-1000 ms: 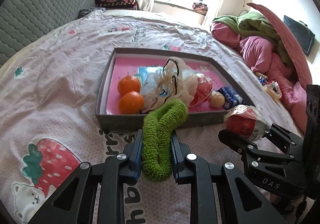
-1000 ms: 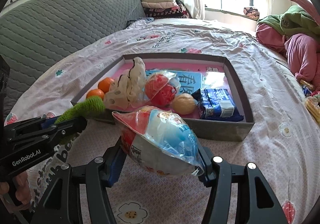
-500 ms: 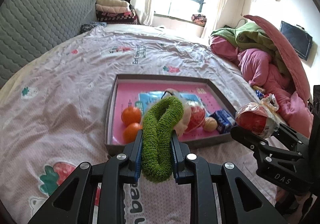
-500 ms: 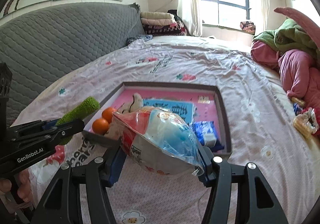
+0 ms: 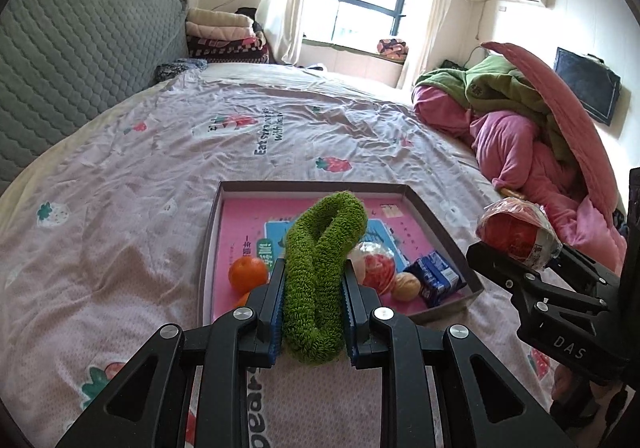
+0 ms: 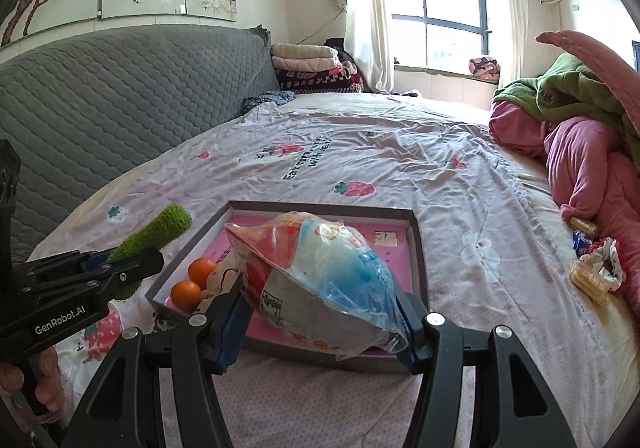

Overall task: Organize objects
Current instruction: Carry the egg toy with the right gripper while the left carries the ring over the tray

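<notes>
My left gripper [image 5: 313,308] is shut on a folded green fuzzy cloth [image 5: 320,260], held above the bed in front of a shallow grey box with a pink floor [image 5: 256,224]. In the box lie oranges [image 5: 247,273], a bagged red item [image 5: 378,266], a small round bun [image 5: 407,284] and a blue packet [image 5: 436,280]. My right gripper [image 6: 320,322] is shut on a plastic-wrapped bowl snack [image 6: 320,280], also lifted above the box's near edge [image 6: 320,358]. From the left wrist view that snack [image 5: 516,232] shows at the right; the right wrist view catches the green cloth [image 6: 158,232] at the left.
The bed has a pale strawberry-print sheet [image 5: 132,208]. A grey quilted headboard [image 6: 100,96] runs along the left. Pink and green bedding [image 5: 532,128] is piled at the right, with snack packets [image 6: 592,268] beside it. Folded blankets [image 5: 224,32] sit near the window.
Both grippers have risen with their loads, so the box now looks lower and farther away. The grips on the cloth and the snack are unchanged.
</notes>
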Action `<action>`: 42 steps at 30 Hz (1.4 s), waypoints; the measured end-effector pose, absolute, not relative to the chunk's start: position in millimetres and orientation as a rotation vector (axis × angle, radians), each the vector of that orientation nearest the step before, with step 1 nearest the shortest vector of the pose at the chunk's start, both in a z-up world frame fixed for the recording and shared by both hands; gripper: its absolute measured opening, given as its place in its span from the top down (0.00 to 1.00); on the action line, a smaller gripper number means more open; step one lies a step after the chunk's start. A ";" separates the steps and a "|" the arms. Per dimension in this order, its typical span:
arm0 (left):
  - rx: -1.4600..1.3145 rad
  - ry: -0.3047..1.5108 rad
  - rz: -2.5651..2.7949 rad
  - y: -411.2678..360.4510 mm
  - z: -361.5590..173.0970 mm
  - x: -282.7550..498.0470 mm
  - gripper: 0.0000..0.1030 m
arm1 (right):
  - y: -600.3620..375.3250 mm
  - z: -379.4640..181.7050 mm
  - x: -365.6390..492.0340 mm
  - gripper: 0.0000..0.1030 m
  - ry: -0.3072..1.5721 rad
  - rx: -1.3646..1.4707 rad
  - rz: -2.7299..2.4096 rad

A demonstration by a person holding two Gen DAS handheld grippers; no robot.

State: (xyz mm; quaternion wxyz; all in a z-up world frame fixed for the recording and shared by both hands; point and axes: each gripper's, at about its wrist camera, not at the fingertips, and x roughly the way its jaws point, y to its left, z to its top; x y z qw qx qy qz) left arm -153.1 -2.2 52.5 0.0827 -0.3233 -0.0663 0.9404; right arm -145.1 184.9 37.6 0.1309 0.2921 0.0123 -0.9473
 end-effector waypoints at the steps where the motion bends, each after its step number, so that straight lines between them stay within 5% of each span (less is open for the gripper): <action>1: -0.966 -0.192 2.809 -1.3 52.7 -155.4 0.77 | 185.7 38.1 -146.8 0.42 0.038 0.848 -2.754; 42: -1.105 -0.113 2.752 17.6 -12.0 -218.0 0.76 | 212.9 -36.7 -211.6 0.41 0.052 1.049 -2.820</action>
